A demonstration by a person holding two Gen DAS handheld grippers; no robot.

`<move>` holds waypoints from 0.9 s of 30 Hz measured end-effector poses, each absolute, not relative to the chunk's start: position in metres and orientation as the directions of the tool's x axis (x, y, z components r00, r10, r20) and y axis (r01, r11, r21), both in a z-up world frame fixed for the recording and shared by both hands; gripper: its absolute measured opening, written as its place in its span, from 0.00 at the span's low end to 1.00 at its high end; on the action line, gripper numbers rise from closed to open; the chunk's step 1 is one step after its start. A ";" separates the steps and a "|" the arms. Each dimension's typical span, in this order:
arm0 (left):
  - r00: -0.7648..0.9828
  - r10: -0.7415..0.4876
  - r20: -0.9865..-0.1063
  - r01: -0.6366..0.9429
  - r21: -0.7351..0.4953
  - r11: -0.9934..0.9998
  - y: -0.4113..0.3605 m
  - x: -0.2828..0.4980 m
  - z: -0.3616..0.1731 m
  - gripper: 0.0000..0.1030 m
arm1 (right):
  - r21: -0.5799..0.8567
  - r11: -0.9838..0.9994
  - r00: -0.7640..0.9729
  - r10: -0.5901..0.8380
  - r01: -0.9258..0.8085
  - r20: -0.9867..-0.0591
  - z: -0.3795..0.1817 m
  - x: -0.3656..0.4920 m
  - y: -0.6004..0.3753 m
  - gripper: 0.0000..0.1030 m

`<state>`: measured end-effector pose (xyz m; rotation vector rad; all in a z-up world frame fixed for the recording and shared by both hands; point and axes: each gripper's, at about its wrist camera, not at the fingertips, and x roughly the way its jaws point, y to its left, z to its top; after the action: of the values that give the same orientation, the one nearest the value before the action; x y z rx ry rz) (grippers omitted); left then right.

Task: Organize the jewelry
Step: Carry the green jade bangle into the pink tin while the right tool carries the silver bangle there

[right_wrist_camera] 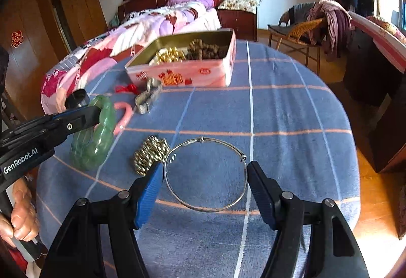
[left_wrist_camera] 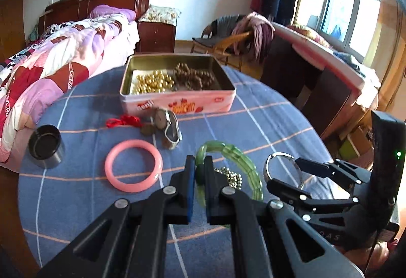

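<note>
My left gripper (left_wrist_camera: 198,163) is shut on a green bead bracelet (left_wrist_camera: 241,161), which tilts up off the cloth; it also shows in the right wrist view (right_wrist_camera: 94,141). My right gripper (right_wrist_camera: 205,171) is open around a thin silver bangle (right_wrist_camera: 205,210) lying flat; the bangle shows in the left wrist view (left_wrist_camera: 279,156). A small pile of gold beads (right_wrist_camera: 149,154) lies between the two. An open pink tin (left_wrist_camera: 177,102) holds gold beads (left_wrist_camera: 154,81) and brown beads (left_wrist_camera: 192,77). A pink bangle (left_wrist_camera: 133,166), a watch (left_wrist_camera: 168,125) and a red cord (left_wrist_camera: 124,121) lie in front of the tin.
A dark round metal cup (left_wrist_camera: 45,146) stands at the table's left edge. The round table has a blue checked cloth (right_wrist_camera: 279,113). A bed (left_wrist_camera: 50,59) is to the left, and a wicker chair (left_wrist_camera: 228,42) and a desk (left_wrist_camera: 317,69) are behind.
</note>
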<state>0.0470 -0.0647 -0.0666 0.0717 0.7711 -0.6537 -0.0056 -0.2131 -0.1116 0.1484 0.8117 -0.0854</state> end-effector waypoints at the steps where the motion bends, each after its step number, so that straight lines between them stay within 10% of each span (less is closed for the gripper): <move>1: 0.538 -0.524 -0.660 0.571 -0.173 0.803 -0.063 0.047 -0.064 0.07 | 0.099 0.986 0.694 -0.020 0.132 -0.720 -0.108 -0.006 -0.212 0.66; 27: 0.677 -0.491 -0.549 0.472 -0.189 0.861 -0.067 0.146 -0.022 0.07 | 0.101 0.987 0.851 -0.053 0.123 -0.522 -0.012 0.101 -0.222 0.66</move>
<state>0.1463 -0.0674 -0.0218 -0.0324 0.6259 -0.5408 0.1005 -0.2219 -0.0119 0.1324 0.5446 -0.0931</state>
